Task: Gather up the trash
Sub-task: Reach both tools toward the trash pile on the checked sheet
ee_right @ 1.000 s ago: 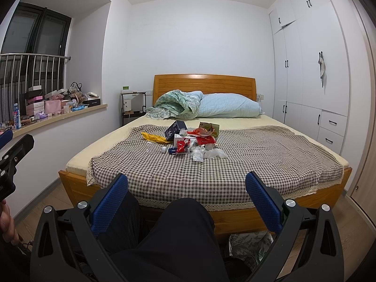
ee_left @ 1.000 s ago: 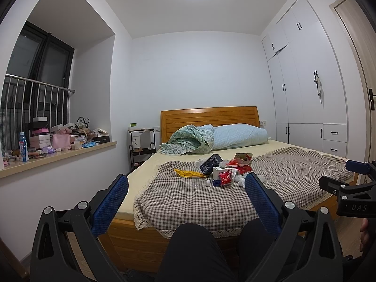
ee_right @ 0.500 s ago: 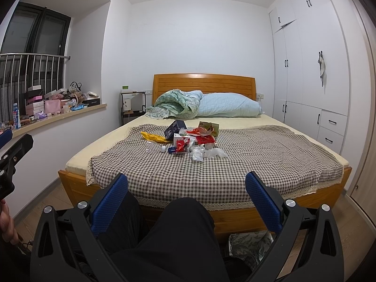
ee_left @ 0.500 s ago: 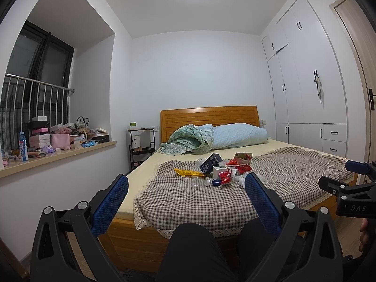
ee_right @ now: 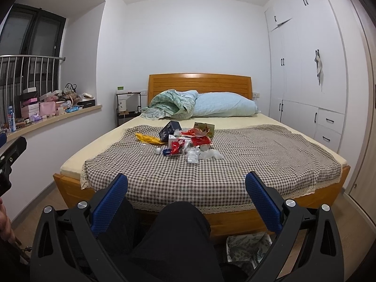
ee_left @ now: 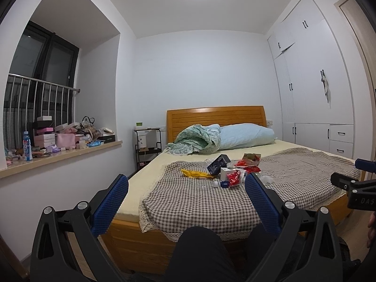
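Checked bedspread [ee_right: 235, 164] on wooden bed [ee_right: 235, 216], trash pile [ee_right: 185, 141], white wardrobe [ee_right: 305, 70]

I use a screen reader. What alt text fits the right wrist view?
An open right gripper faces a bed with a trash pile on its checked blanket. Pillows lie by the headboard; white wardrobes stand right.

White letters "DAS" stand on the black body of the right gripper [ee_left: 359, 199] (cut off at the picture's edge). The dark blue box [ee_right: 169, 129] on the bed carries large white digits, seemingly "66"; other print is too small.
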A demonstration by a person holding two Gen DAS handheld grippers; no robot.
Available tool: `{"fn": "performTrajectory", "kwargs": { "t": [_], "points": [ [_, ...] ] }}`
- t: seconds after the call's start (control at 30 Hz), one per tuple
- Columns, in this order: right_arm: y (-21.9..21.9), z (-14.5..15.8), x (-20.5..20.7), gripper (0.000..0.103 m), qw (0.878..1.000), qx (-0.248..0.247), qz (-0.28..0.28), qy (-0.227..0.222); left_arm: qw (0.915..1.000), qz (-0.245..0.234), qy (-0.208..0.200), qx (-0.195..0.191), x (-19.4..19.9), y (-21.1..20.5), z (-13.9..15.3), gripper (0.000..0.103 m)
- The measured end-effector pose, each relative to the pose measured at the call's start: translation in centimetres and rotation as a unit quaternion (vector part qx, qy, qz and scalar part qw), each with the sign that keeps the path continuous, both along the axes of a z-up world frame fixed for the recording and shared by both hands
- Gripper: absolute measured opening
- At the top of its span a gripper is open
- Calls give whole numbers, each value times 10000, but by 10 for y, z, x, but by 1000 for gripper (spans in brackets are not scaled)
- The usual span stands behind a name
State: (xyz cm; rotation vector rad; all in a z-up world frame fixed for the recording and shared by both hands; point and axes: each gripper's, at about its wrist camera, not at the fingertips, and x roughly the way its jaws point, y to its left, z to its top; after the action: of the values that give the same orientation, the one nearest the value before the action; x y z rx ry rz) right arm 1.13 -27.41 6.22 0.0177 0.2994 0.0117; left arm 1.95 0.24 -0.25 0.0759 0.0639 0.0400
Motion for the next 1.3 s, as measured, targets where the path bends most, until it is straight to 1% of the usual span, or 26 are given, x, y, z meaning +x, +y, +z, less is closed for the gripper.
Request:
{"fn": "performTrajectory", "kwargs": {
  "t": [0.23,0.37,0.5,0.67,0.9,1.03,1.13,1.2,1.3],
  "points": [
    [-1,-6,29,96,9999,-102,34,95,9999,95,110,33,38,5,-2,96],
    [-5,-16,57,96,9997,-74,41,236,9998,117,121,87,70,6,-3,96],
    [-11,-27,89,96,9989,-95,17,454,9996,84,249,132,107,4,-10,96],
    [-20,-34,138,96,9980,-149,-59,608,9986,50,505,170,160,1,-20,96],
    [-27,-32,208,96,9968,-45,-127,785,9957,140,921,6,229,1,-30,96],
    [-26,-32,250,96,9960,-43,-92,882,9926,149,1204,98,275,0,-38,96],
    [-23,-37,283,96,9947,-36,-6,1028,9897,107,1425,83,318,1,-46,96],
    [-25,-43,308,96,9929,-82,52,1185,9869,90,1611,13,346,3,-51,96],
    [-31,-51,333,96,9919,-58,28,1272,9841,54,1770,-131,383,5,-58,96]
  ]
}}
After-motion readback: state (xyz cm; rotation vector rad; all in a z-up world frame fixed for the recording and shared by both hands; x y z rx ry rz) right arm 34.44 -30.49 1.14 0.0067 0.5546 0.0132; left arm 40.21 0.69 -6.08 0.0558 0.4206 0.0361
